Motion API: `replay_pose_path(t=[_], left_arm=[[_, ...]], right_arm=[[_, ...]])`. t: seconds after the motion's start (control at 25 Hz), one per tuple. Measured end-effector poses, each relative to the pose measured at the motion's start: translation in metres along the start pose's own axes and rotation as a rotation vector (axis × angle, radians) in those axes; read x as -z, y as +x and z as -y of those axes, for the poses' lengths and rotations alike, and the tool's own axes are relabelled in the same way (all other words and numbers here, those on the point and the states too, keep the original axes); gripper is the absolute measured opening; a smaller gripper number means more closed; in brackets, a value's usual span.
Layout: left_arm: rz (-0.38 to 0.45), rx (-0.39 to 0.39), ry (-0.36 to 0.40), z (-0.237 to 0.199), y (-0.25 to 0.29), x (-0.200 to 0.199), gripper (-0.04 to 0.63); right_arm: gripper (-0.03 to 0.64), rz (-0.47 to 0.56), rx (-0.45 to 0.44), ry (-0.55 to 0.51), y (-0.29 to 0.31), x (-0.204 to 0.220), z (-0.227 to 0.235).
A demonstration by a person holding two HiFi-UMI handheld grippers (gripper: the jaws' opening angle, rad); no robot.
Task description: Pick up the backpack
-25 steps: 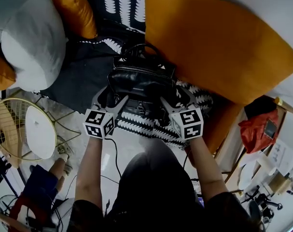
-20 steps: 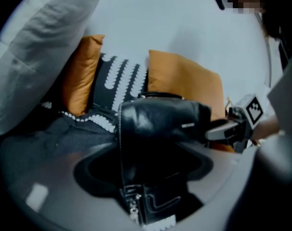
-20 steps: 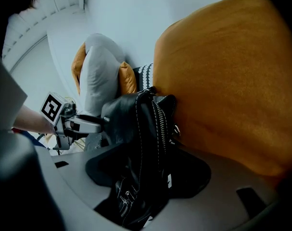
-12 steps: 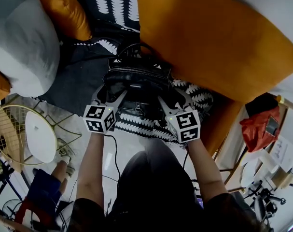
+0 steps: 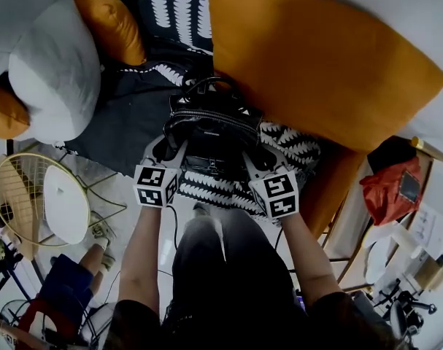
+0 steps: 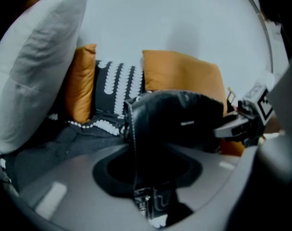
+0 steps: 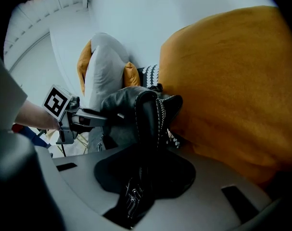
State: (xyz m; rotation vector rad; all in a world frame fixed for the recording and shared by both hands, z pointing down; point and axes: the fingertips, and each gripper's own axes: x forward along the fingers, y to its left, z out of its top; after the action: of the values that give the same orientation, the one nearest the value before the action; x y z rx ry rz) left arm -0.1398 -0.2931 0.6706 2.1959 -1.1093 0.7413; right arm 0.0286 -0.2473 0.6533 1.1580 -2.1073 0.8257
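Observation:
A black leather backpack [image 5: 214, 126] stands on a black-and-white patterned throw [image 5: 287, 144] at the sofa's front edge. My left gripper [image 5: 165, 146] is at its left side and my right gripper [image 5: 257, 157] at its right side. In the left gripper view a stitched black side strap [image 6: 134, 143] runs down between the jaws of the left gripper [image 6: 145, 177], which are closing on it. In the right gripper view the bag's stitched edge [image 7: 148, 124] sits likewise in the closing right gripper [image 7: 143, 177]. The bag's top handle [image 5: 206, 86] stands free.
A big orange cushion [image 5: 316, 57] leans against the bag's right side. A grey pillow [image 5: 53, 71] and a small orange cushion [image 5: 112, 20] lie to the left. A round wire side table [image 5: 39, 199] stands on the floor at left, a red bag [image 5: 385, 188] at right.
Both grippers' jaws have narrowed from wide open onto the backpack's sides. The hands have hardly moved.

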Motion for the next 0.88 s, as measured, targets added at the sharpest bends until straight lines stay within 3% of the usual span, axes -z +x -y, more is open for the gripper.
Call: replay_pose_path(t=[0.48, 0.72, 0.88], left_arm=[[0.033, 0.021, 0.048, 0.031, -0.048, -0.009, 0.081], [0.069, 0.03, -0.007, 0.047, -0.083, -0.018, 0.074], [0.101, 0.051, 0.023, 0.06, -0.109, -0.034, 0.072]], right_arm=[[0.034, -0.006, 0.066, 0.006, -0.04, 0.007, -0.026], [0.032, 0.027, 0.082, 0.015, -0.072, 0.001, -0.042], [0.032, 0.063, 0.095, 0.015, -0.096, -0.014, -0.049]])
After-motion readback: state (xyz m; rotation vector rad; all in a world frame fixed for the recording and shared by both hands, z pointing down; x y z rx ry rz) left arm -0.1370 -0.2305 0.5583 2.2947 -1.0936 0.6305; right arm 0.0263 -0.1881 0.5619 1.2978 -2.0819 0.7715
